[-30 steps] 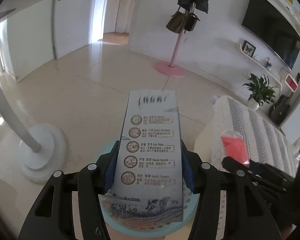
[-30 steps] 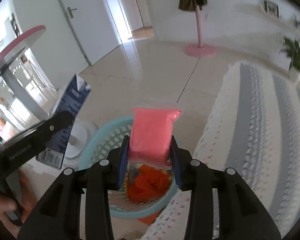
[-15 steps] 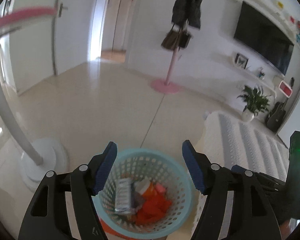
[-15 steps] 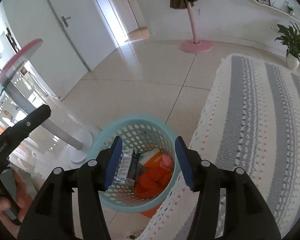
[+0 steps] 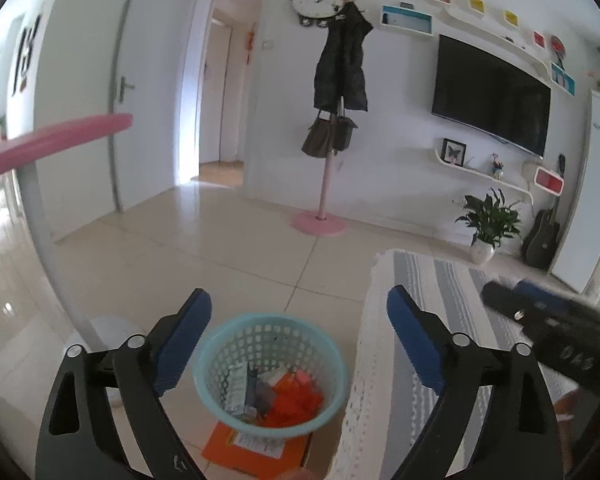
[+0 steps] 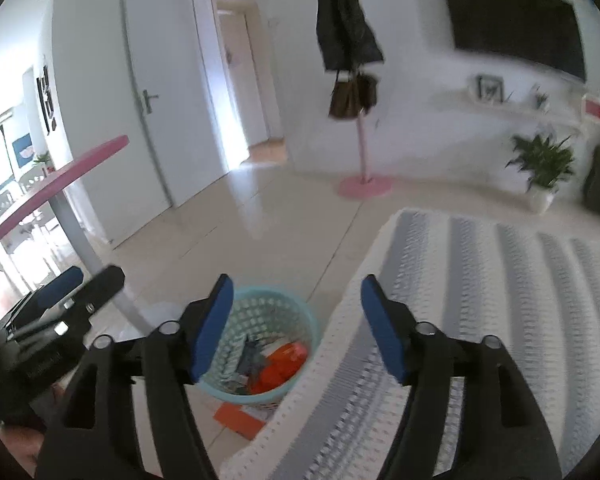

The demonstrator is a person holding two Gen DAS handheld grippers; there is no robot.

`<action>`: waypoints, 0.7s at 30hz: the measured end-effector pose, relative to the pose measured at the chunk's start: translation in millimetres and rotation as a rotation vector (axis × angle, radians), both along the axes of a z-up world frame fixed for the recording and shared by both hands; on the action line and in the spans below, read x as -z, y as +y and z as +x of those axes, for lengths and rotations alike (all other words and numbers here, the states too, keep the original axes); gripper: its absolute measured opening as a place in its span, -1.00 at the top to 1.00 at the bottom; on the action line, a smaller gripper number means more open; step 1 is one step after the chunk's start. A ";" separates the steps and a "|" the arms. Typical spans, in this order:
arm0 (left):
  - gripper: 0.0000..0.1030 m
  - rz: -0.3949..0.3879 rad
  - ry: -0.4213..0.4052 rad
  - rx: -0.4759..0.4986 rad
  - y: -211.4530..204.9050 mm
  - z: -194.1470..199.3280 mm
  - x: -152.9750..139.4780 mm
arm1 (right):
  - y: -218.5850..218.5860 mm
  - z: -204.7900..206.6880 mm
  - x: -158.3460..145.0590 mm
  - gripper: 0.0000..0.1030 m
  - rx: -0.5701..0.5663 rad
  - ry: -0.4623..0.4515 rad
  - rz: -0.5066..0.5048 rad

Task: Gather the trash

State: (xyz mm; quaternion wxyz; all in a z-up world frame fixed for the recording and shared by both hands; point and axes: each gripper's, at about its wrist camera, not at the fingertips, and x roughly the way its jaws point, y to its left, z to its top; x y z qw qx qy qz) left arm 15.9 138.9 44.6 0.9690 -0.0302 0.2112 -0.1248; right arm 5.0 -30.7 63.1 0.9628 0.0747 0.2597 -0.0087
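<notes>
The left tool [image 5: 299, 328] is spread wide with nothing between its blue pads [image 5: 182, 338]. The right tool [image 6: 296, 320] is likewise wide open and holds nothing.

From the left wrist view, the teal basket [image 5: 214, 350] stands on the tiled floor [image 5: 204, 252] at about 6 o'clock, seen between the two fingers. Inside it lies the trash [image 5: 278, 394]: a printed carton, orange-red wrappers and a small pink piece. The basket rests on a flat orange box [image 5: 244, 450]. Just beside it at 3 o'clock hangs the edge of a striped white and grey cloth [image 5: 440, 276].

From the right wrist view, the basket shows at 6 o'clock, partly behind the left pad, and the cloth spreads toward 4 o'clock. The other tool shows at 8 o'clock.

Farther out, at 12 o'clock, stands a pink coat stand [image 5: 322, 184]; a pink round tabletop [image 5: 56, 138] is at 9 o'clock.
</notes>
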 end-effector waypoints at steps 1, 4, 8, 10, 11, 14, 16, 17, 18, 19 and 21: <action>-0.79 0.009 -0.021 -0.012 -2.0 -8.9 3.6 | 2.2 -10.3 -2.3 -0.29 0.011 -0.014 -0.025; -0.80 0.010 -0.076 -0.024 -6.8 -23.6 15.1 | 10.0 -33.4 -8.4 -0.31 0.041 -0.049 -0.095; -0.85 0.068 -0.085 -0.063 -15.5 -26.1 19.7 | 13.2 -58.4 -12.6 -0.42 0.071 -0.092 -0.122; -0.85 0.054 -0.077 -0.043 -14.9 -26.6 20.3 | 12.2 -68.1 -10.0 -0.44 0.096 -0.108 -0.129; -0.85 0.063 -0.073 -0.049 -14.3 -25.9 21.7 | 11.9 -71.1 -7.7 -0.45 0.106 -0.109 -0.126; -0.85 0.071 -0.075 -0.051 -11.5 -27.2 22.9 | 11.5 -71.3 -1.7 -0.48 0.121 -0.096 -0.123; -0.85 0.069 -0.077 -0.052 -8.9 -27.4 23.7 | 11.6 -75.6 -0.2 -0.49 0.113 -0.094 -0.123; -0.85 0.064 -0.075 -0.049 -8.5 -27.5 23.8 | 12.5 -75.5 0.3 -0.49 0.117 -0.094 -0.131; -0.85 0.057 -0.072 -0.044 -7.7 -27.2 24.1 | 13.4 -76.2 1.5 -0.50 0.123 -0.094 -0.143; -0.85 0.052 -0.071 -0.047 -6.2 -27.3 24.7 | 14.3 -77.3 2.4 -0.51 0.123 -0.094 -0.147; -0.85 0.054 -0.075 -0.053 -2.7 -27.5 26.0 | 16.0 -77.6 4.5 -0.54 0.124 -0.090 -0.142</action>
